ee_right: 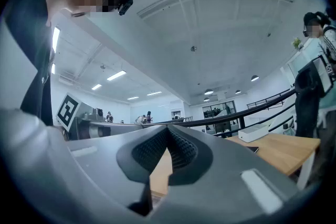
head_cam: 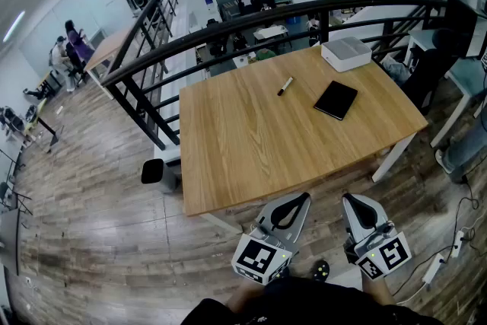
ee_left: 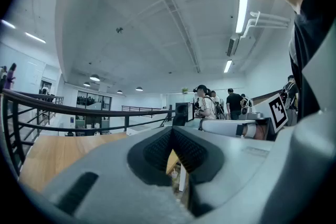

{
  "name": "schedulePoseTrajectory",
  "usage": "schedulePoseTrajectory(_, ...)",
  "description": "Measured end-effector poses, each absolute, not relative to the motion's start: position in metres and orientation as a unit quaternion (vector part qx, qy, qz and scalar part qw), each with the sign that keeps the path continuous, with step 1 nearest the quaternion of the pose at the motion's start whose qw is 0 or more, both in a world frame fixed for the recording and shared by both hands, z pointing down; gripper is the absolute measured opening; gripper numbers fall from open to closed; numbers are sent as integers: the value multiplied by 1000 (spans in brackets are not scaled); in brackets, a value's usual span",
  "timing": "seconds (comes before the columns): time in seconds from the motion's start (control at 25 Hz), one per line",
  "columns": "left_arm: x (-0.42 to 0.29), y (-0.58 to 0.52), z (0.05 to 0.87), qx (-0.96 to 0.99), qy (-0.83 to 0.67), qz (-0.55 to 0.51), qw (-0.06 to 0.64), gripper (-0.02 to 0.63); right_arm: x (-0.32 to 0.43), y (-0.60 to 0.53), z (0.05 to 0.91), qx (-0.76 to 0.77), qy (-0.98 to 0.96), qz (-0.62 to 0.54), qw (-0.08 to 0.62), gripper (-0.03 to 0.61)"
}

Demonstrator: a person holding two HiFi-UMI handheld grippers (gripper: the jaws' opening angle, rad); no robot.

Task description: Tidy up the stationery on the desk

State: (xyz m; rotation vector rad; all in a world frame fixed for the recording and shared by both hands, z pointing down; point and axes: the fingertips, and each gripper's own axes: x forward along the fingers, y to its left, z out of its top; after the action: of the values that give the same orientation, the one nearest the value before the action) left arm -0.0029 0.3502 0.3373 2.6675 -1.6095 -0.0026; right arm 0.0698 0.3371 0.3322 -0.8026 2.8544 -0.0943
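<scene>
A black marker and a black notebook lie on the far half of the wooden desk. A white box stands at the desk's far right corner. Both grippers hang side by side in front of the desk's near edge, well short of these things. My left gripper is shut with nothing in it, its jaws meeting. My right gripper is likewise shut and empty. The right gripper view shows the white box and the notebook low over the desk top.
A black railing runs behind the desk, with a drop to a lower floor beyond. White desk legs stand at the right. People stand in the distance. A cable and power strip lie on the wooden floor at right.
</scene>
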Motion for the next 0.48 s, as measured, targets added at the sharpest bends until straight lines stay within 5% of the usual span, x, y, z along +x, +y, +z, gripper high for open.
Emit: schedulePoseTrajectory(0.48,13,339,338,849,-528,11,13,-2,94,324,334,-266,955,-60,114,6)
